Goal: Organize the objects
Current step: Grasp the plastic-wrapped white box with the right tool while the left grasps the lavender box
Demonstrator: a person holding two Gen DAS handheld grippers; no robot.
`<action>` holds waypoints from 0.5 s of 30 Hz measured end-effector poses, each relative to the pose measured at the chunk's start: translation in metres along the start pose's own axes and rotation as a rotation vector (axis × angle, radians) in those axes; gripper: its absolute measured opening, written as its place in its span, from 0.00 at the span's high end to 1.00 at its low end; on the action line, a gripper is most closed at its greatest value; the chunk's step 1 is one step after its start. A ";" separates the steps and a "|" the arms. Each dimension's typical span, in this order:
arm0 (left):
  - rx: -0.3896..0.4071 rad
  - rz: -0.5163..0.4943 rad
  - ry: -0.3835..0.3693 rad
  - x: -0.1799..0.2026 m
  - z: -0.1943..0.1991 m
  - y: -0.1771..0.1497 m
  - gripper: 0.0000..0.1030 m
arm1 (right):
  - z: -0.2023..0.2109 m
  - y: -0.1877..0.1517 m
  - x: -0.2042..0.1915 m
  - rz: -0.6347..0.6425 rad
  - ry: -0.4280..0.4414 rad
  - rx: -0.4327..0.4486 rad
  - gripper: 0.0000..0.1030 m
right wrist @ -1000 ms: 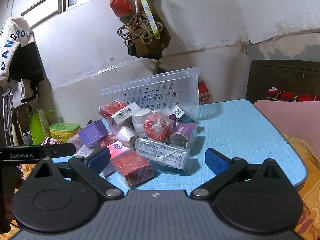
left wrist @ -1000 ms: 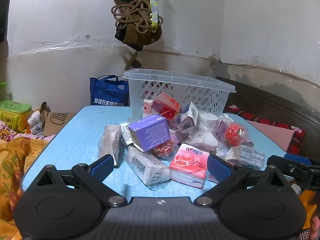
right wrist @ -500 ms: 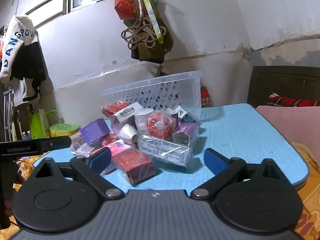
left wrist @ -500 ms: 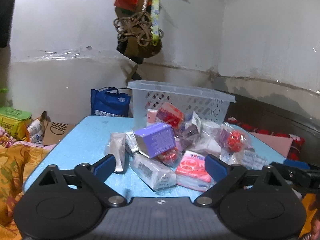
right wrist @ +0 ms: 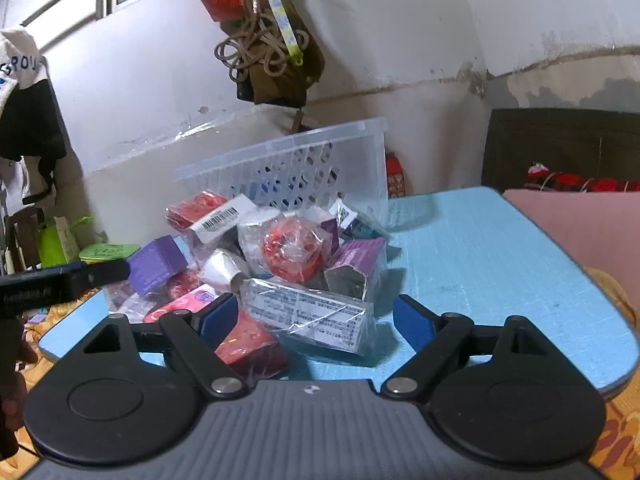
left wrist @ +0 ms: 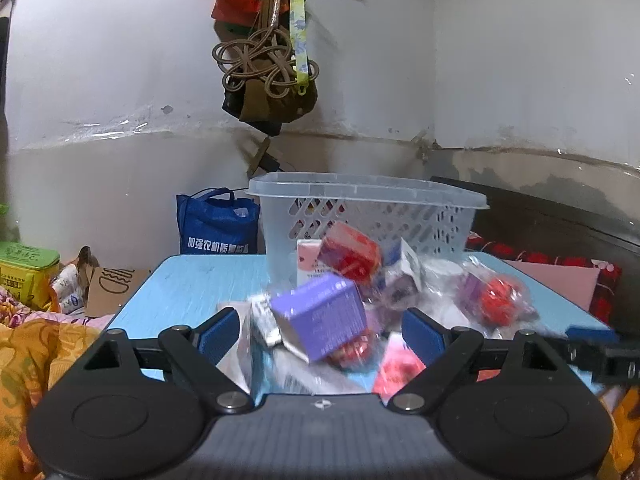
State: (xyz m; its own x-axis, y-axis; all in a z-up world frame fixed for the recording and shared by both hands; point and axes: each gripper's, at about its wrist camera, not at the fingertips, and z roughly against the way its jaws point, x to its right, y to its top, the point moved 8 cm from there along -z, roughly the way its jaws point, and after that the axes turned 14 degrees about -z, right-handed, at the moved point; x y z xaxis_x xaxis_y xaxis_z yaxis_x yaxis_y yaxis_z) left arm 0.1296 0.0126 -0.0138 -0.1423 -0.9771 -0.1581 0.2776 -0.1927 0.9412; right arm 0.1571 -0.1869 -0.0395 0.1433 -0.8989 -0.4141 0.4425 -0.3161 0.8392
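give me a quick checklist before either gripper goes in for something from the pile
1. Left gripper free: ok. Its jaws have just been closing a little but stand wide, and the fingers press on nothing; the purple box sits in line between them.
2. Right gripper free: ok. It has also just been closing, and the clear-wrapped box lies between its jaws unpressed.
3. Basket upright behind the pile: ok.
4. Room in the basket: cannot tell, its inside is hidden.
5. Targets separable: not ok, the packets overlap and lean on each other.
6. Left view sharp: not ok, the near items are blurred.
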 end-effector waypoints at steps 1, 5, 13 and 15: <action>0.001 -0.001 -0.002 0.000 -0.005 0.003 0.12 | -0.003 -0.001 0.001 -0.007 -0.005 -0.010 0.13; -0.017 -0.024 -0.004 0.004 -0.025 0.005 0.12 | -0.012 -0.004 0.004 -0.056 0.011 -0.048 0.13; -0.059 0.032 -0.029 0.005 -0.049 -0.005 0.12 | -0.019 -0.004 0.004 -0.063 0.006 -0.055 0.14; -0.062 0.033 -0.031 0.006 -0.051 -0.007 0.15 | -0.019 -0.004 0.004 -0.072 0.016 -0.052 0.19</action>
State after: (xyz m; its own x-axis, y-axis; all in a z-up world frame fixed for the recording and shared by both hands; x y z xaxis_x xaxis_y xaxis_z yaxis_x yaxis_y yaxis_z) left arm 0.1751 0.0033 -0.0369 -0.1614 -0.9800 -0.1167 0.3408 -0.1663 0.9253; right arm 0.1726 -0.1835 -0.0513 0.1231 -0.8694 -0.4786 0.4977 -0.3632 0.7877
